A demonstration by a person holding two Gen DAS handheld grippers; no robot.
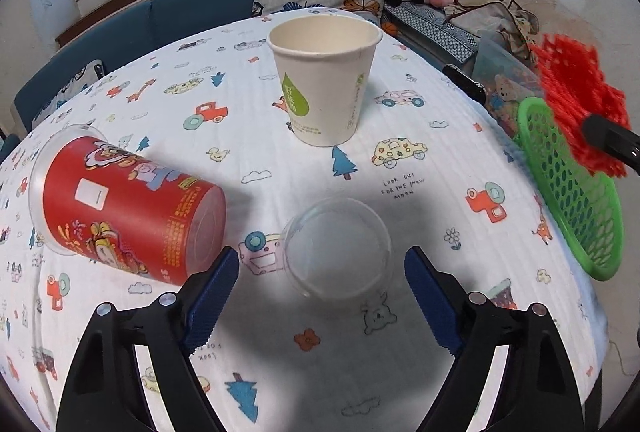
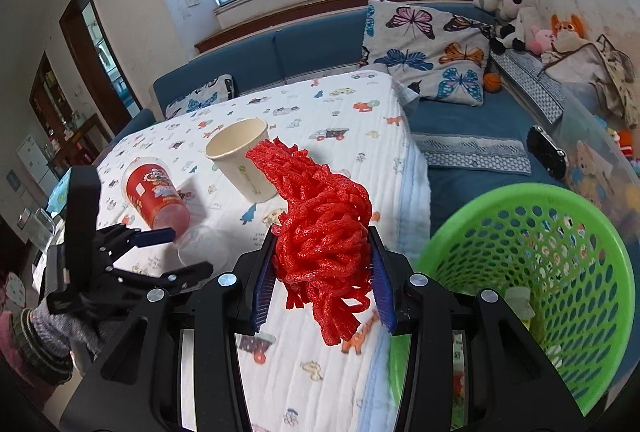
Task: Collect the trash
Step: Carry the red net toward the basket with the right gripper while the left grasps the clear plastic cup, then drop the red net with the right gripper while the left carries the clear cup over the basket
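Basket [image 2: 532, 264] beside table, cups [image 1: 324, 80] ahead of tongs [image 1: 322, 296]

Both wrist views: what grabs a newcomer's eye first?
The bright red foam net, clamped in the right gripper beside the green basket at the table's edge. Next, the open left gripper around a clear cup, with a red printed cup on its side nearby and a paper cup upright behind.

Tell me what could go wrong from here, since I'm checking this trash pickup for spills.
The red foam netting is pinched only mid-bundle by the right gripper; loose strands could catch on the green basket rim. The left gripper, open around the clear cup, has one finger close to the tipped red cup and could nudge it.
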